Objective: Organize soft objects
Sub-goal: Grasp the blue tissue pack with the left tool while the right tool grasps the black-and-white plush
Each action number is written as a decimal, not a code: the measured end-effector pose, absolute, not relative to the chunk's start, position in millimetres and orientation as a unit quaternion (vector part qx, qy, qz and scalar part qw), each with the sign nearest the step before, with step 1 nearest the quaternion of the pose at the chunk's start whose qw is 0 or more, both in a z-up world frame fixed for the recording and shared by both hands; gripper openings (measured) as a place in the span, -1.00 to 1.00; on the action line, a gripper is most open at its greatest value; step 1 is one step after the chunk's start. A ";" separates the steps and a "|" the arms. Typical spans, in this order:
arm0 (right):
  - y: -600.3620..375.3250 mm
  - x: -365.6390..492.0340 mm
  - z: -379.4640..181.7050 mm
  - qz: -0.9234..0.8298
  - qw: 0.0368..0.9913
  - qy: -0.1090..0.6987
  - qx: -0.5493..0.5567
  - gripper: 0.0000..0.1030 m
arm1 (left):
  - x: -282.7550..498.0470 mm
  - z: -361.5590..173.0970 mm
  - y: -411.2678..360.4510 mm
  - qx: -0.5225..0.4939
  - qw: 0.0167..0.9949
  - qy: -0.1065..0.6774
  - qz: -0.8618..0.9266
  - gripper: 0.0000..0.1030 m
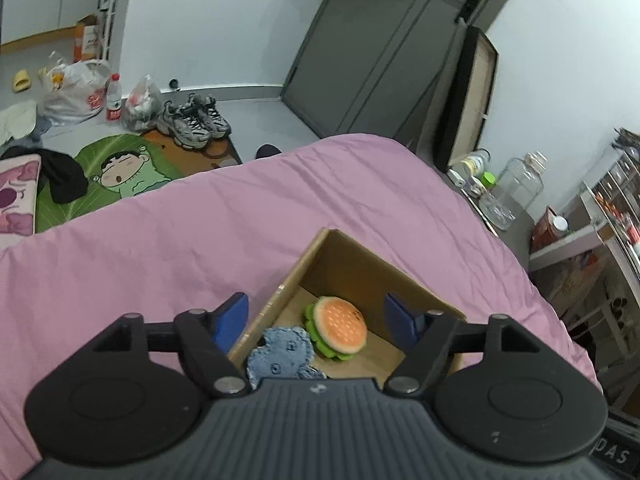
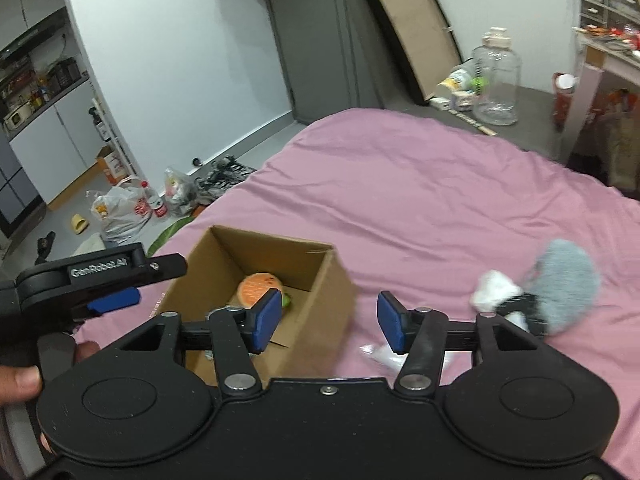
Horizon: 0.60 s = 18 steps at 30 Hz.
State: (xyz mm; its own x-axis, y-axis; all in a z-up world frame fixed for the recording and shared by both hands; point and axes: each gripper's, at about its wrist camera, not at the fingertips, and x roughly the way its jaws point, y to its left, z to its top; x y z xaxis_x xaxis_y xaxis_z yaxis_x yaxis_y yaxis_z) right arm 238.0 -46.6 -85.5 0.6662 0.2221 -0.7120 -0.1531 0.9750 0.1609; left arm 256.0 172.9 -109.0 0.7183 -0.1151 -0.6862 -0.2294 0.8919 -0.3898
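My left wrist camera looks steeply down from close above the cardboard box on the pink bed, facing the door-side edge. My right wrist camera sits a little further back and to the right, angled down likewise. Both views share the box and the bed's far edge.

Open-topped cardboard box amid bare pink bedspread

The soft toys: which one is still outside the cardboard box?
The grey fluffy toy lies on the pink bedsheet; the burger and denim toy are inside.
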 end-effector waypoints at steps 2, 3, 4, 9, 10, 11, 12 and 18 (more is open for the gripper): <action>-58.1 233.6 -81.3 0.093 0.913 0.395 0.046 0.06 | 253.0 -103.8 166.2 -0.220 0.903 0.368 0.024 0.54; -64.4 231.8 -79.5 0.089 0.914 0.394 0.048 0.10 | 251.6 -102.0 162.1 -0.211 0.906 0.367 0.025 0.59; -70.8 228.7 -77.1 0.085 0.914 0.393 0.051 0.12 | 250.2 -99.9 157.7 -0.202 0.908 0.367 0.025 0.59; -97.7 215.0 -67.2 0.068 0.917 0.388 0.059 0.31 | 242.6 -85.1 142.4 -0.183 0.912 0.366 0.006 0.60; -102.9 212.4 -65.2 0.067 0.917 0.388 0.061 0.32 | 240.5 -81.2 137.5 -0.172 0.915 0.365 0.008 0.60; -107.1 210.3 -63.9 0.066 0.917 0.388 0.062 0.33 | 239.3 -78.4 133.4 -0.165 0.917 0.364 0.007 0.60; -111.6 208.4 -62.6 0.065 0.918 0.387 0.064 0.34 | 238.0 -76.5 130.1 -0.160 0.917 0.364 0.004 0.60; -138.5 197.3 -59.0 0.054 0.921 0.375 0.085 0.38 | 228.2 -63.2 104.2 -0.123 0.923 0.365 -0.004 0.60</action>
State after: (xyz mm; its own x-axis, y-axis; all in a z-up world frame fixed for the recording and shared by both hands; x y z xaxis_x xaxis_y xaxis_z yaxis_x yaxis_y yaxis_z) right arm 197.3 -138.5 -59.0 0.7121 0.1641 -0.6826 -0.0362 0.9796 0.1977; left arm 228.2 104.2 -63.2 0.7328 -0.0975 -0.6734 -0.0822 0.9697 -0.2299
